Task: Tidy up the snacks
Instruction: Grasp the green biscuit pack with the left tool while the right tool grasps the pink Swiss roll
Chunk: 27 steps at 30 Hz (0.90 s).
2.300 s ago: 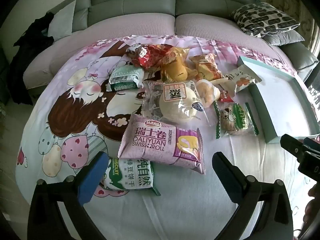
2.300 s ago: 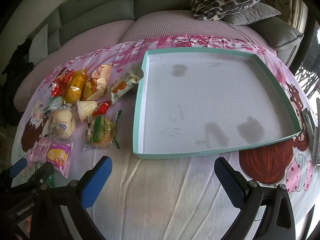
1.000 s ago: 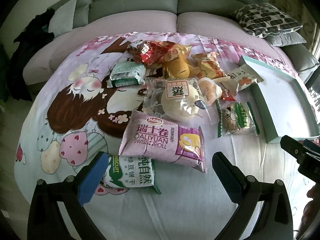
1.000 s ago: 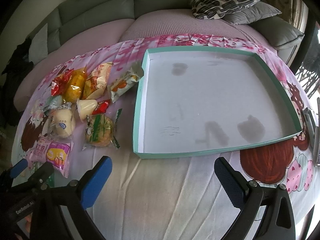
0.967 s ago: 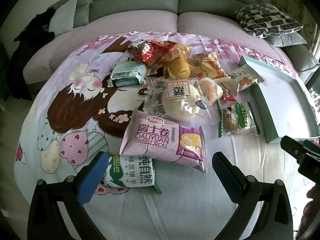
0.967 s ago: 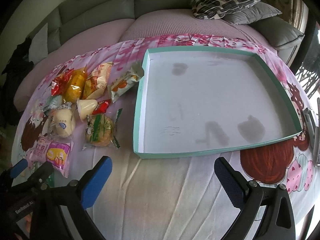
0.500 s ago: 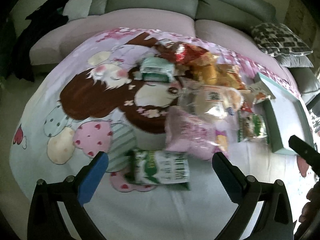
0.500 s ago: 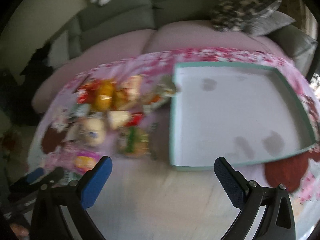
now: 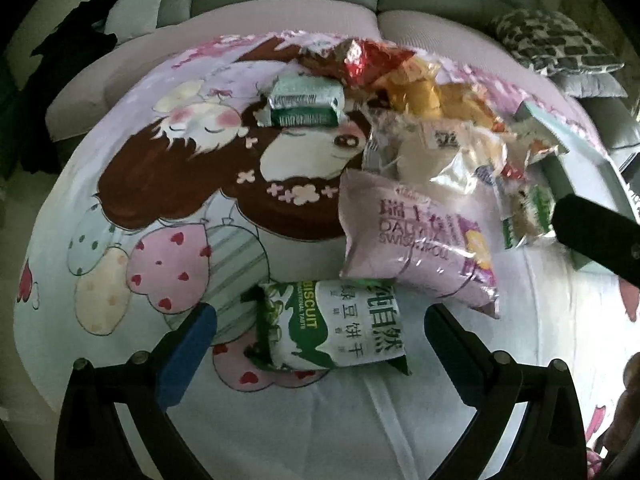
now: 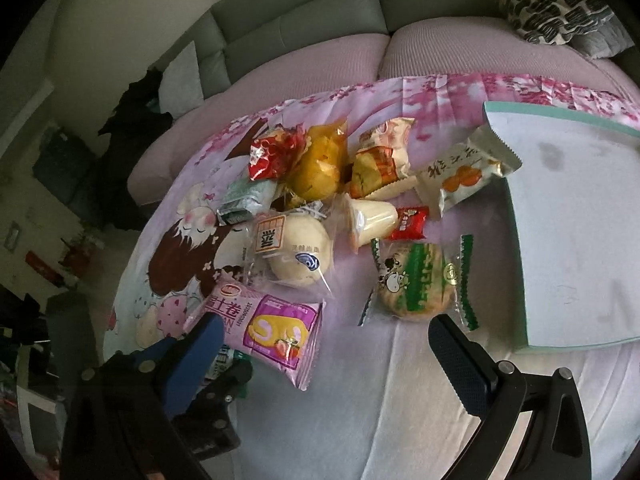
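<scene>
Where cartoon sheet [image 9: 168, 184] covers grey sofa [image 10: 304, 20], snacks [image 10: 320, 208] seemingly heaped, both grippers wide, empty.

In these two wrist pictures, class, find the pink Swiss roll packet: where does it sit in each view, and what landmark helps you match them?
Left wrist view: the pink Swiss roll packet lies right of centre, just beyond the green biscuit packet.
Right wrist view: the same packet lies at lower left, by the left finger of the right gripper.
Shared landmark: the round bun in clear wrap, just beyond the packet in both.
</scene>
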Each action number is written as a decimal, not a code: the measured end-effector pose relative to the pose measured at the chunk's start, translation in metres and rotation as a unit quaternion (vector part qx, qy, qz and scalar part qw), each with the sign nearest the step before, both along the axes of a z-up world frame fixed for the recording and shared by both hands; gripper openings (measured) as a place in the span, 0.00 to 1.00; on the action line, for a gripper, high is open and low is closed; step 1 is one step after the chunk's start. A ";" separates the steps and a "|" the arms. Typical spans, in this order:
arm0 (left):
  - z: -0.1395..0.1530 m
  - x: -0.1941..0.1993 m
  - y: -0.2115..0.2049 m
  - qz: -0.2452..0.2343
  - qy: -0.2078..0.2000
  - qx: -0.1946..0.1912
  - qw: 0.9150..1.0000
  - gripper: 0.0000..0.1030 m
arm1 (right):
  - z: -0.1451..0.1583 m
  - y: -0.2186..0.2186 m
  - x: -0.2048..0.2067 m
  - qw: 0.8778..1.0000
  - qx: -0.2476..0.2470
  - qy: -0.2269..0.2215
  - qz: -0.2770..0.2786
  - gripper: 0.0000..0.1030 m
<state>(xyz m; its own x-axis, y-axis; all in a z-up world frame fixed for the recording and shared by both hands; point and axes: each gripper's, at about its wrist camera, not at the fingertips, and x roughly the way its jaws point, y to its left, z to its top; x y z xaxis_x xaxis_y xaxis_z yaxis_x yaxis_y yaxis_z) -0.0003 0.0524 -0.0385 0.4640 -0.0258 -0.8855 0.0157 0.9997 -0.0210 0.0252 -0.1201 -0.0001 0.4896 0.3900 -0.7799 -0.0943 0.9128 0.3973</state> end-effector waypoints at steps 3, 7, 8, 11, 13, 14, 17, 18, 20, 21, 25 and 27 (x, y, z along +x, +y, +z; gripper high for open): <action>-0.004 0.002 0.003 0.011 0.003 0.006 1.000 1.00 | -0.004 0.004 0.003 1.000 -0.006 0.003 0.003 1.00; -0.006 0.000 0.009 0.018 0.004 -0.009 1.000 0.82 | -0.007 0.010 0.005 1.000 -0.015 0.008 0.010 1.00; -0.005 -0.001 0.010 0.016 0.003 -0.013 1.000 0.73 | -0.008 0.012 0.005 1.000 -0.017 0.008 0.012 1.00; -0.003 -0.006 0.012 0.014 -0.002 -0.015 1.000 0.72 | -0.008 0.015 0.005 1.000 -0.021 0.006 0.017 1.00; -0.002 -0.008 0.017 0.017 0.000 -0.022 1.000 0.72 | -0.009 0.018 0.006 0.999 -0.024 0.005 0.021 1.00; -0.001 -0.006 0.020 0.021 0.001 -0.026 0.999 0.71 | -0.010 0.021 0.007 0.999 -0.027 0.005 0.024 1.00; 0.001 -0.006 0.032 0.033 0.001 -0.030 0.999 0.71 | -0.011 0.028 0.008 0.999 -0.037 0.003 0.033 1.00; 0.001 -0.007 0.036 0.039 0.001 -0.027 0.999 0.71 | -0.011 0.032 0.008 0.998 -0.042 0.001 0.038 1.00; 0.002 -0.009 0.046 0.052 0.002 -0.025 0.998 0.71 | -0.012 0.038 0.009 0.998 -0.051 -0.004 0.047 1.00; 0.002 -0.010 0.053 0.061 0.001 -0.025 0.998 0.71 | -0.012 0.042 0.009 0.997 -0.057 -0.007 0.053 1.00; 0.003 -0.011 0.076 0.092 0.000 -0.022 0.995 0.71 | -0.014 0.058 0.008 0.993 -0.081 -0.016 0.080 1.00; 0.003 -0.012 0.083 0.101 -0.002 -0.028 0.994 0.71 | -0.016 0.067 0.008 0.991 -0.089 -0.019 0.096 1.00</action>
